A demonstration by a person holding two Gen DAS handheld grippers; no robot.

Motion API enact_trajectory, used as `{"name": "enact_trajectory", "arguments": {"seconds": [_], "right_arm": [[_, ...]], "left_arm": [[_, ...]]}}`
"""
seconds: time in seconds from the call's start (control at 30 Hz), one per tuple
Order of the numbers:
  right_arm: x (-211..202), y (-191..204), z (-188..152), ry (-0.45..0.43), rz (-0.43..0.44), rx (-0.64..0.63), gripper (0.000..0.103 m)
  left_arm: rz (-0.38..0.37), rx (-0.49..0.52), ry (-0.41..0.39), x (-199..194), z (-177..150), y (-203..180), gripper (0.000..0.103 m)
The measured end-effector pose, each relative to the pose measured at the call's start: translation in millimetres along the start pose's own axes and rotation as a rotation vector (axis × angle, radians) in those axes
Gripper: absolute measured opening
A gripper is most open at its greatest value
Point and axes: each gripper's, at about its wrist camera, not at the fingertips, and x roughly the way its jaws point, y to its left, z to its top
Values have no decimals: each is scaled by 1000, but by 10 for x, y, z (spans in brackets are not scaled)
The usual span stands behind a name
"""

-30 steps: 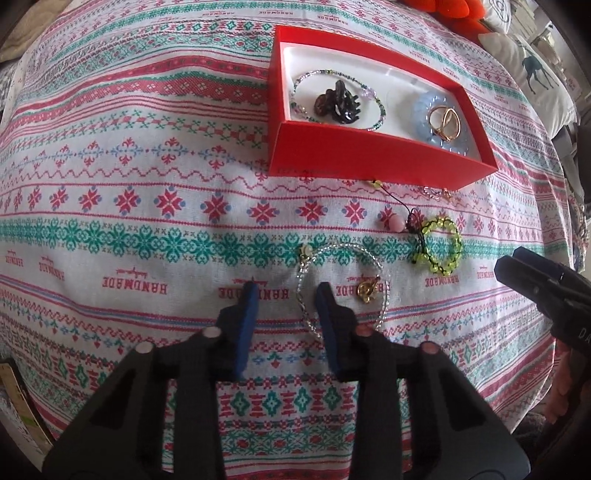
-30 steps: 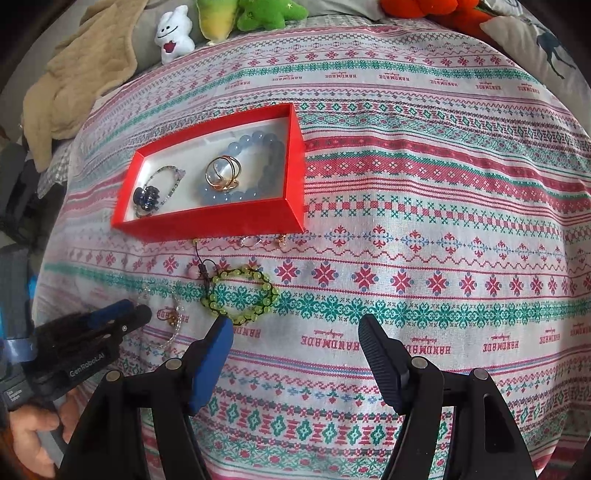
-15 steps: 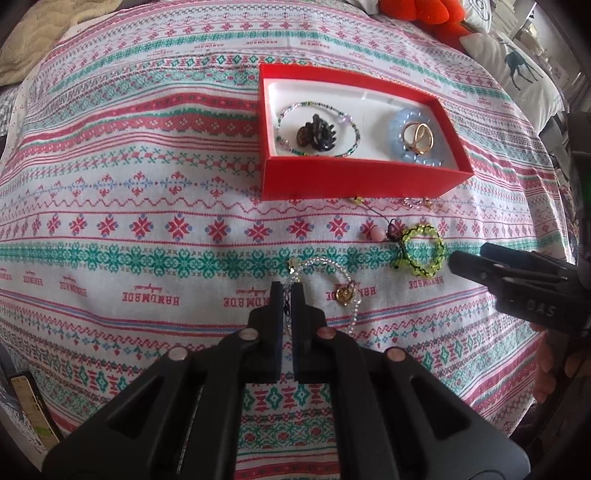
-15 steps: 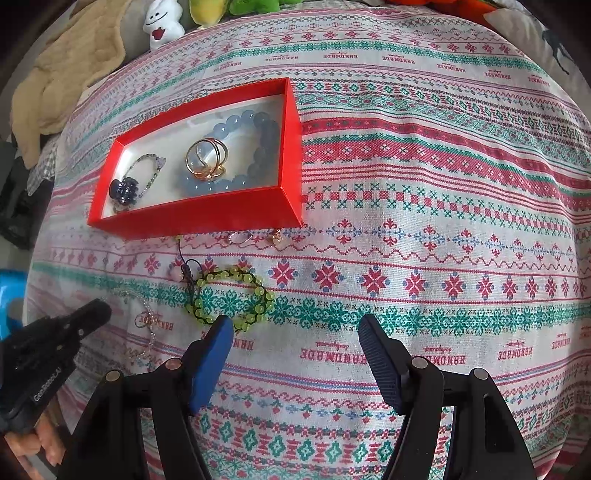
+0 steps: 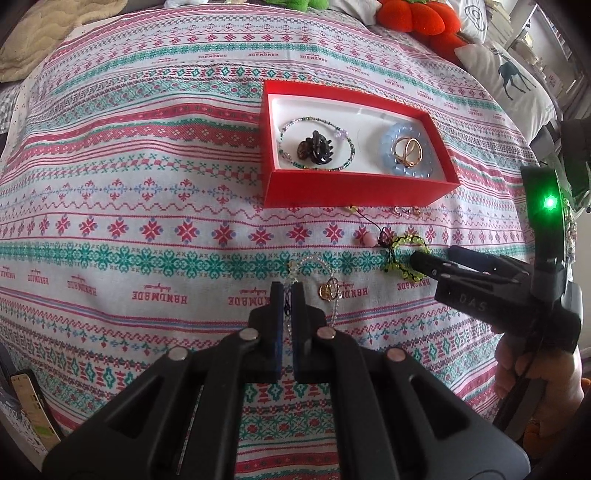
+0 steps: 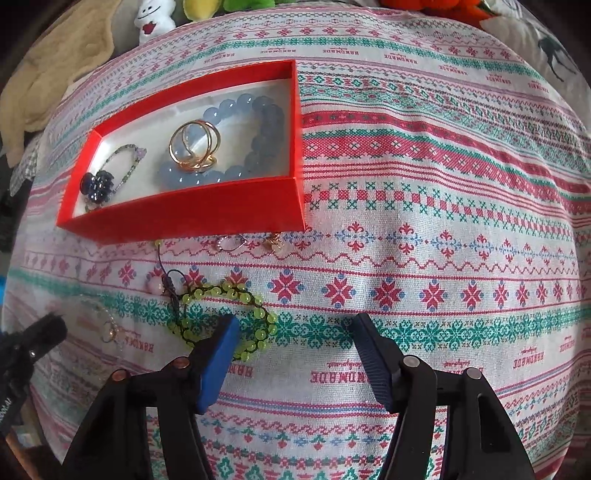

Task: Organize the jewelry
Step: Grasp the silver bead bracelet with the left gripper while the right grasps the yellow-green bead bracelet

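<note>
My left gripper (image 5: 286, 293) is shut on a clear beaded bracelet (image 5: 330, 275) with a gold charm, pinching its left strand just above the patterned cloth. The right gripper (image 6: 295, 325) points down at a green beaded bracelet (image 6: 258, 314). Its jaws are closing; the blue left finger lies over the ring, the right side of which sits between the fingers with no pad pressing on it. A red box (image 5: 354, 192) behind holds a thin beaded bracelet, a dark hair claw (image 5: 316, 147), a blue bead bracelet and a gold ring (image 6: 194, 147).
Two small gold pieces (image 6: 231, 243) lie by the box's front wall, and pink beads on a black cord (image 6: 155, 282) sit left of the green bracelet. Plush toys (image 6: 155, 16) and a deer pillow (image 5: 509, 74) line the far edge. A phone (image 5: 33, 406) lies lower left.
My left gripper closed on the clear bracelet's strand and rose a little with it. The right gripper came down over the green bracelet and its jaws narrowed.
</note>
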Motion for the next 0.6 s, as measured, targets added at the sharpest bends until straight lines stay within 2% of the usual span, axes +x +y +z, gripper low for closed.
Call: {"name": "enact_trajectory", "arguments": {"seconds": [0.1,0.27,0.37,0.6], "right_arm": [[-7,53,-14,-11,9,-35,39],[-29,61,-85,-17,34,-76,17],[-64,23,-136,-15,46,-96,10],[-252,-127,-263,-13,107,-71,9]], "left_arm": [[-2,1,-1,-5,8,-6,4],[1,2,0,-12,4,-23,4],[1,2,2,-6,14,-41,4],[-6,12,-6,-26,27,-84,5]]}}
